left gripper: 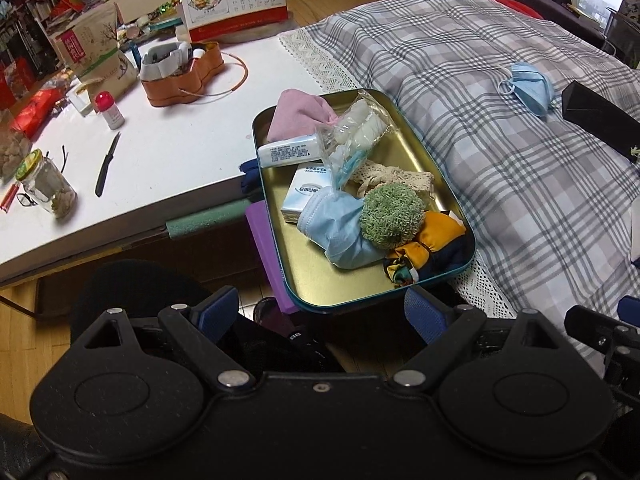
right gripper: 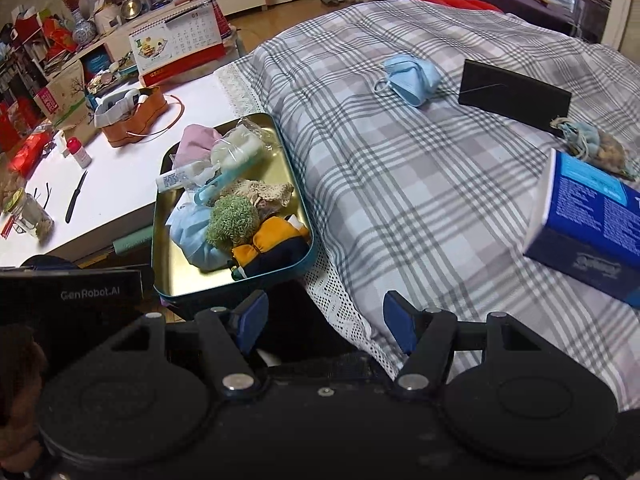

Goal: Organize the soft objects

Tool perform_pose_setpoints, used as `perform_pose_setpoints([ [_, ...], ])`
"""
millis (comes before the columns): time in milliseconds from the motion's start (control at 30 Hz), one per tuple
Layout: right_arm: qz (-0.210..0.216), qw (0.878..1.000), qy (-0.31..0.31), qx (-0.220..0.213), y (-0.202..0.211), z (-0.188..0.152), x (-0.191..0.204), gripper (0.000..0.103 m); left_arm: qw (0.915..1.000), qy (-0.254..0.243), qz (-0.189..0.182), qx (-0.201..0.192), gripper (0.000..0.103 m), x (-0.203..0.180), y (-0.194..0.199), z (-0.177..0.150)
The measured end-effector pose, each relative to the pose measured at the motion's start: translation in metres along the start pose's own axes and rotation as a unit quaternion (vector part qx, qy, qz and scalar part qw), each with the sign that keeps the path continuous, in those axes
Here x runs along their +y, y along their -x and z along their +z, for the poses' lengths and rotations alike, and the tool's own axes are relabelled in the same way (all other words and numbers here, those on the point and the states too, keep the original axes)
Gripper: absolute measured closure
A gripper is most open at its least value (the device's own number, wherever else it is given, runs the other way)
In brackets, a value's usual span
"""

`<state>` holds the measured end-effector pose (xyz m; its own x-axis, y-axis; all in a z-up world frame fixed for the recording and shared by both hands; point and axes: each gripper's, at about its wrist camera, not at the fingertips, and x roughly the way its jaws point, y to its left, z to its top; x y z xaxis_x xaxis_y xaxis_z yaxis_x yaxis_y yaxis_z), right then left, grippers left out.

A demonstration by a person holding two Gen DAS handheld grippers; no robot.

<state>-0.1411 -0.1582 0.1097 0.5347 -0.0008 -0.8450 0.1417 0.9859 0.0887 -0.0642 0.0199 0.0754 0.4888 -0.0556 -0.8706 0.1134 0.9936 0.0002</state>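
A teal-rimmed tin tray (left gripper: 320, 280) (right gripper: 180, 272) rests half on the white table, half on the plaid cloth. It holds a pink cloth (left gripper: 298, 114), a bagged white item (left gripper: 360, 128), a blue face mask (left gripper: 340, 232), a green fuzzy ball (left gripper: 392, 216) (right gripper: 232, 220), a yellow-navy fabric piece (left gripper: 436, 240) and lace (left gripper: 396, 176). Another blue mask (left gripper: 526, 88) (right gripper: 410, 76) lies loose on the plaid cloth. My left gripper (left gripper: 322, 312) hangs open just in front of the tray. My right gripper (right gripper: 326, 324) is open over the cloth's lace edge, with nothing between its fingers.
A black box (right gripper: 516, 98), a blue carton (right gripper: 592, 232) and a small pouch (right gripper: 596, 148) sit on the plaid cloth (right gripper: 400, 200). The white table (left gripper: 180, 152) carries a knife (left gripper: 107, 164), a jar (left gripper: 46, 188), an orange container (left gripper: 184, 76) and a calendar (left gripper: 236, 0).
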Motion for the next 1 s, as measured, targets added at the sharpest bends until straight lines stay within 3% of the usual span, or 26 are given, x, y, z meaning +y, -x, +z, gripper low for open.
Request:
perform_pose_setpoints([
  [400, -0.017, 1.000, -0.002, -0.004, 0.007, -0.006, 0.005, 0.040, 0.9996, -0.019, -0.003, -0.019, 0.015, 0.004, 0.000, 0.001],
  [1000, -0.021, 0.999, 0.016, 0.020, -0.025, 0.012, 0.026, 0.040, 0.9997, -0.023, 0.004, -0.002, 0.015, 0.024, -0.048, 0.036],
])
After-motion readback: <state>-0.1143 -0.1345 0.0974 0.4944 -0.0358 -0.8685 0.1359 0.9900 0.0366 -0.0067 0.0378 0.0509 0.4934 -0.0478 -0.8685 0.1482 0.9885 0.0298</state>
